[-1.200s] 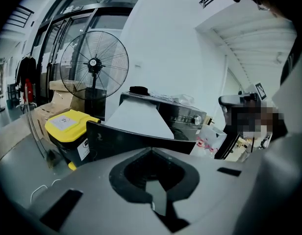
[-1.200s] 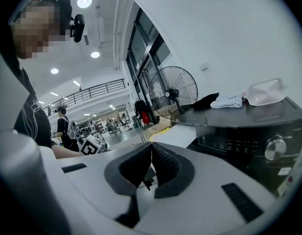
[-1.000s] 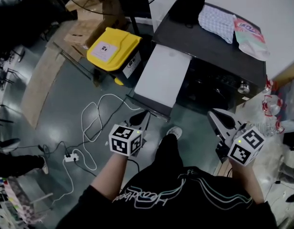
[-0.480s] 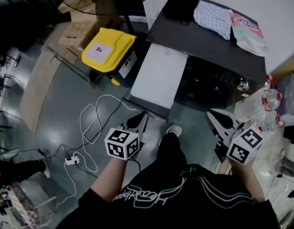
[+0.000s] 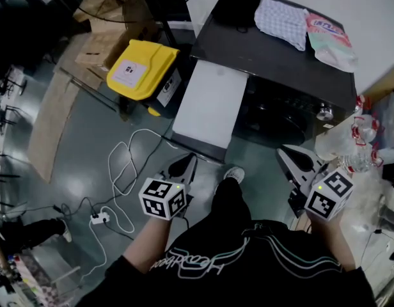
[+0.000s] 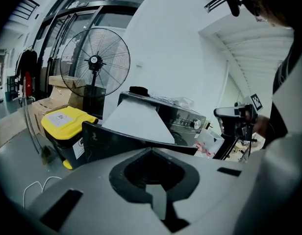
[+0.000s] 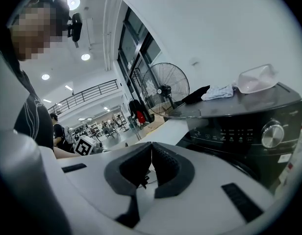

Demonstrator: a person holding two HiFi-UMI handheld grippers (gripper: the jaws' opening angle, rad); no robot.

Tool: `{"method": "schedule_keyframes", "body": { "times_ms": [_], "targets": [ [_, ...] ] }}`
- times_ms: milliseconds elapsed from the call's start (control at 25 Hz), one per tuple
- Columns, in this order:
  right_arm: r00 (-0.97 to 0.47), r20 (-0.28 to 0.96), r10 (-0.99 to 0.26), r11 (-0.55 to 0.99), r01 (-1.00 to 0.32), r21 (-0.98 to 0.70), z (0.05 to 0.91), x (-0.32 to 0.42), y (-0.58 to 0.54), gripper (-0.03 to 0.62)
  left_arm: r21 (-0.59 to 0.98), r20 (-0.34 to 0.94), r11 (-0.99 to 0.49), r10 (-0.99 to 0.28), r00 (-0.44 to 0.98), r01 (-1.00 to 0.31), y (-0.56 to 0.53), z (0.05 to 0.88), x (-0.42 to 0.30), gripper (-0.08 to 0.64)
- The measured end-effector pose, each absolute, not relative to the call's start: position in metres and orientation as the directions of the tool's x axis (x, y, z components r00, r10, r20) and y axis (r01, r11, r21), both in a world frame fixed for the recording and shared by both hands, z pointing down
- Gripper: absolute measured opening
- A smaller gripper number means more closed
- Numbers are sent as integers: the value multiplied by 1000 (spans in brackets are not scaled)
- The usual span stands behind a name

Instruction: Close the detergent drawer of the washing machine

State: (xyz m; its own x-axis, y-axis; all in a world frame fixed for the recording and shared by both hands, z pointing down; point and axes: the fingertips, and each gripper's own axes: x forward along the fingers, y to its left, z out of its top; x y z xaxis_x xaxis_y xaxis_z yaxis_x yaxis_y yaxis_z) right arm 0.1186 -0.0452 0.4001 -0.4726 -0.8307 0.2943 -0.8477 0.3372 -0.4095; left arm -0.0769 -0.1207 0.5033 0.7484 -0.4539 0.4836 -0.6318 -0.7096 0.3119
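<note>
The left tongs [image 5: 184, 165] and right tongs [image 5: 291, 158] are both closed and empty, near the washing machine [image 5: 280, 56].

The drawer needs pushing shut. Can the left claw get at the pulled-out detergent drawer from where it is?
Probably yes. The left claw, shut and empty, points at the front of the detergent drawer, with nothing standing between them.

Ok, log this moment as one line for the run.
detergent drawer: pulled out | left claw: shut, empty | right claw: shut, empty | contact: none
</note>
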Motion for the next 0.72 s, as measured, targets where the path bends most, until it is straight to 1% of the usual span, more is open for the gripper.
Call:
{"method": "schedule_keyframes", "body": {
  "times_ms": [720],
  "targets": [
    [-495, 290, -819, 353, -834, -425, 405, 119, -51, 28, 326, 491, -681, -472, 733, -656, -122, 503, -75, 23]
  ]
}}
